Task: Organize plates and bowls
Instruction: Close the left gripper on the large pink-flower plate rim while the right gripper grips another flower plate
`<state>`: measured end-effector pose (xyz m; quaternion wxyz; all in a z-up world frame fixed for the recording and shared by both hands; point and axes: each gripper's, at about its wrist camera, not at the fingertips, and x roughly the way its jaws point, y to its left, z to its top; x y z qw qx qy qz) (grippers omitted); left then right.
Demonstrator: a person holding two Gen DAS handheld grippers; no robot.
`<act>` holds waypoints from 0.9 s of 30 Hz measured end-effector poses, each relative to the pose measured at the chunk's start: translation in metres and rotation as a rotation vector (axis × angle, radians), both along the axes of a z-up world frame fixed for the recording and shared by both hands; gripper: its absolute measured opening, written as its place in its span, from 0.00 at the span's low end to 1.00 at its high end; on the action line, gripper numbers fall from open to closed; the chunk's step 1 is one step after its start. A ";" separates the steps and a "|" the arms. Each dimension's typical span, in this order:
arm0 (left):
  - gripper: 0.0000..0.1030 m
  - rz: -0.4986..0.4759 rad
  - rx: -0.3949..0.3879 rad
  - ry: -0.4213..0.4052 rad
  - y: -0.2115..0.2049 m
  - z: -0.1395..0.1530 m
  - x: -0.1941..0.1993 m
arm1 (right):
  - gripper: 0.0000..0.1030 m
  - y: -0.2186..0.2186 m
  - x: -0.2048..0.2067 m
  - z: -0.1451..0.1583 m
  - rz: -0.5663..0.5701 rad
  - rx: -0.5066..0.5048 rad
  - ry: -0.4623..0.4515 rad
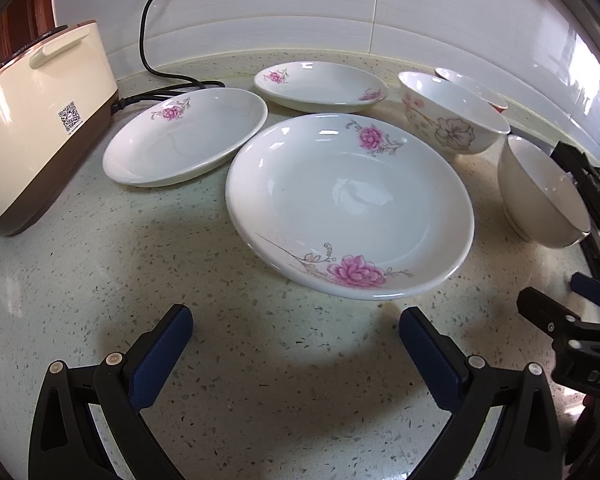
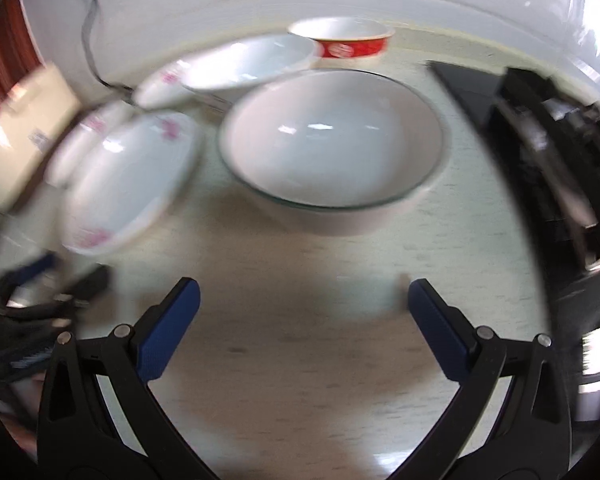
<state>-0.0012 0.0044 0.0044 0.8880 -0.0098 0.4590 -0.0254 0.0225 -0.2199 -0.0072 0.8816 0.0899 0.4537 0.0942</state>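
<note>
Three white plates with pink flowers lie on the speckled counter: a near one (image 1: 350, 204), one at the left (image 1: 184, 140) and a far one (image 1: 320, 86). A flowered bowl (image 1: 452, 114), a red bowl (image 1: 472, 88) behind it and a plain white bowl (image 1: 540, 196) stand at the right. My left gripper (image 1: 296, 336) is open and empty, just short of the near plate. My right gripper (image 2: 304, 304) is open and empty, in front of the plain bowl (image 2: 332, 144). The right view is blurred; the near plate (image 2: 128, 184) and red bowl (image 2: 344, 42) show there.
A cream appliance (image 1: 40, 120) with a black cord (image 1: 148, 32) stands at the left against the tiled wall. A black stove edge (image 2: 540, 152) lies at the right. The right gripper's body (image 1: 572, 332) shows at the right of the left view.
</note>
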 end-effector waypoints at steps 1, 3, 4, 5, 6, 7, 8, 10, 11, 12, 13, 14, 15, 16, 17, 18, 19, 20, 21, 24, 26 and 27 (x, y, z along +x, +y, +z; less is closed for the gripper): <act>1.00 0.005 -0.029 -0.006 0.004 0.002 0.000 | 1.00 0.003 0.000 0.001 0.023 0.074 -0.011; 1.00 0.021 -0.097 -0.018 0.013 0.003 0.001 | 1.00 0.009 0.002 0.002 0.042 0.129 -0.022; 1.00 0.026 -0.111 -0.029 0.016 0.004 0.000 | 0.97 0.013 0.004 0.002 0.053 0.163 -0.030; 1.00 0.033 -0.121 -0.037 0.018 0.005 0.001 | 0.95 0.017 0.006 0.001 0.059 0.186 -0.033; 1.00 0.040 -0.134 -0.049 0.021 0.006 0.001 | 0.90 0.020 0.009 0.001 0.062 0.209 -0.032; 1.00 0.047 -0.138 -0.058 0.019 0.007 0.002 | 0.88 0.021 0.011 0.000 0.062 0.223 -0.030; 1.00 0.056 -0.144 -0.067 0.020 0.008 0.003 | 0.88 0.023 0.015 0.000 0.063 0.243 -0.029; 1.00 0.047 -0.155 -0.072 0.022 0.010 0.002 | 0.88 0.026 0.021 -0.001 0.067 0.262 -0.030; 1.00 0.042 -0.155 -0.073 0.021 0.010 0.002 | 0.87 0.028 0.025 -0.001 0.069 0.264 -0.031; 1.00 0.041 -0.153 -0.078 0.022 0.011 0.000 | 0.84 0.029 0.030 0.000 0.068 0.270 -0.030; 1.00 0.044 -0.162 -0.084 0.024 0.011 0.000 | 0.79 0.032 0.034 0.000 0.067 0.274 -0.028; 1.00 0.050 -0.180 -0.089 0.027 0.011 0.000 | 0.77 0.035 0.038 -0.002 0.066 0.282 -0.024; 1.00 0.059 -0.197 -0.094 0.030 0.011 0.002 | 0.74 0.037 0.041 -0.002 0.067 0.292 -0.021; 0.99 0.066 -0.205 -0.096 0.032 0.011 0.004 | 0.69 0.040 0.044 -0.003 0.070 0.297 -0.019; 0.97 0.077 -0.212 -0.094 0.034 0.010 0.008 | 0.67 0.041 0.044 -0.003 0.074 0.301 -0.018; 0.93 0.085 -0.218 -0.084 0.036 0.008 0.012 | 0.64 0.041 0.045 -0.003 0.079 0.306 -0.017; 0.89 0.089 -0.224 -0.077 0.037 0.007 0.015 | 0.63 0.041 0.045 -0.003 0.085 0.315 -0.017; 0.88 0.094 -0.227 -0.068 0.037 0.006 0.019 | 0.62 0.040 0.045 -0.003 0.089 0.320 -0.016; 0.87 0.100 -0.214 -0.074 0.036 0.007 0.022 | 0.58 0.040 0.045 -0.004 0.093 0.325 -0.015; 0.81 0.109 -0.197 -0.074 0.034 0.007 0.029 | 0.29 0.040 0.047 -0.010 0.110 0.344 0.013; 0.65 0.120 -0.162 -0.080 0.031 0.007 0.031 | 0.26 0.039 0.046 -0.011 0.111 0.351 0.010; 0.51 0.122 -0.144 -0.083 0.029 0.007 0.032 | 0.25 0.040 0.045 -0.010 0.115 0.350 0.008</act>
